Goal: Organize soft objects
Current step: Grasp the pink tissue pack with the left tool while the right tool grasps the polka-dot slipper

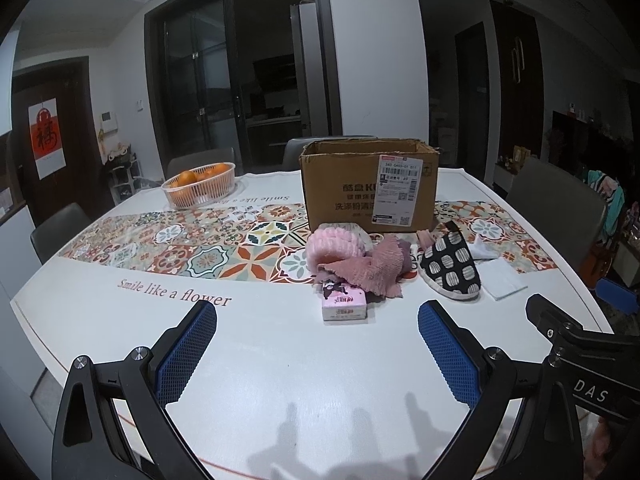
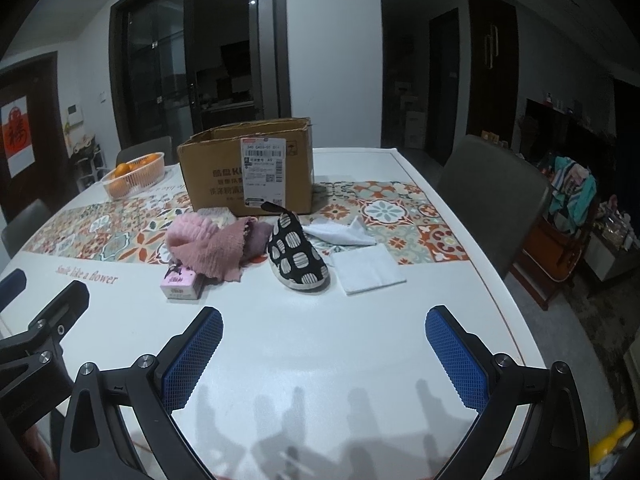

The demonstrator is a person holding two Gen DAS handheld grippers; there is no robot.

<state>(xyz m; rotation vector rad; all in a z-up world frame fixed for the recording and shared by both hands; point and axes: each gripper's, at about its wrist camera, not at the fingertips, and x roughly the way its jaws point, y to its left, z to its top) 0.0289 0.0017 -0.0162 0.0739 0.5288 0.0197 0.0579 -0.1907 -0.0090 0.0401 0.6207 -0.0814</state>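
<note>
While nothing has yet been picked up, both tools are held low over the bare near edge of the white table (image 1: 280,360): the left gripper (image 1: 316,348) is spread wide and empty, and the right gripper (image 2: 324,354) likewise. Just beyond, a pink tissue pack (image 1: 345,306) is seen lying flat, touched at its far side by a crumpled pink cloth (image 1: 376,270). Beside that a spotted black slipper (image 2: 296,256) is set, then a folded white cloth (image 2: 370,268). Behind the heap stands the open cardboard box (image 1: 368,188), judged the likely destination. The opening step is judged to be in hand; a forward reach and a pinch on the tissue pack are called for.
</note>
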